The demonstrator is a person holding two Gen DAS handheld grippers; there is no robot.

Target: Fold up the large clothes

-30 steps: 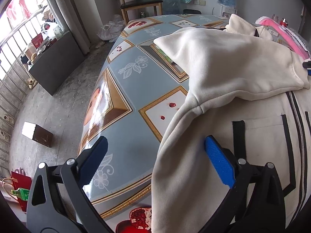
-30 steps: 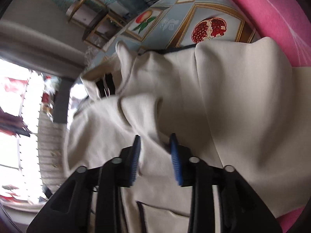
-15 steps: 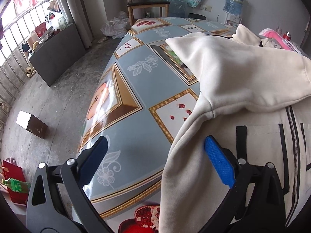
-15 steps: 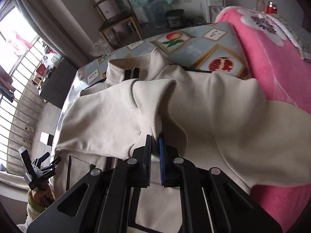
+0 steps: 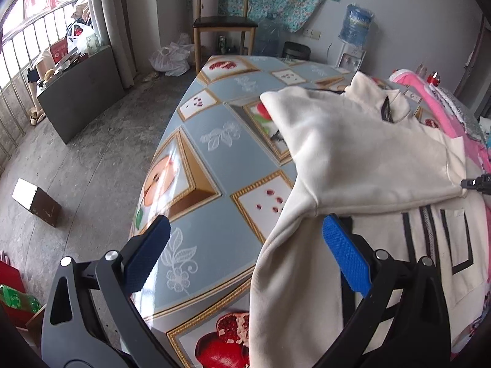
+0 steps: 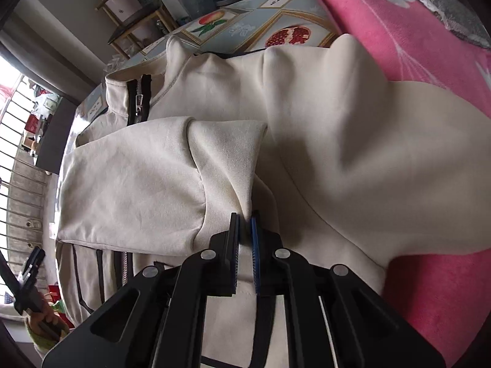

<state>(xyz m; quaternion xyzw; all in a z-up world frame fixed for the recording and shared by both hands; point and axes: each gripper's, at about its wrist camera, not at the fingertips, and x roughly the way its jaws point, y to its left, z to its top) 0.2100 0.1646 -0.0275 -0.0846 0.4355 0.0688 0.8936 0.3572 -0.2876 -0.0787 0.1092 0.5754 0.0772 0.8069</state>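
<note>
Rightward, right gripper (image 6: 244, 230) pinches sleeve cuff (image 6: 242, 159); left gripper (image 5: 245, 245) gapes over jacket's (image 5: 353, 159) edge.

The jacket (image 5: 362, 159) lies on the bench (image 5: 214, 153), its one sleeve (image 6: 147, 181) folded across the body. The right gripper (image 6: 244, 233) is closed on the cuff end of that sleeve, above the jacket's front. The left gripper (image 5: 242, 245) hangs at the bench's near edge with its fingers (image 5: 343, 254) spread, one over the bare bench, the other over the jacket's side. A blanket (image 6: 414, 40) lies on the jacket's far side. A chair (image 5: 224, 21) stands behind the bench, a box (image 5: 35, 201) on the floor to its left.
</note>
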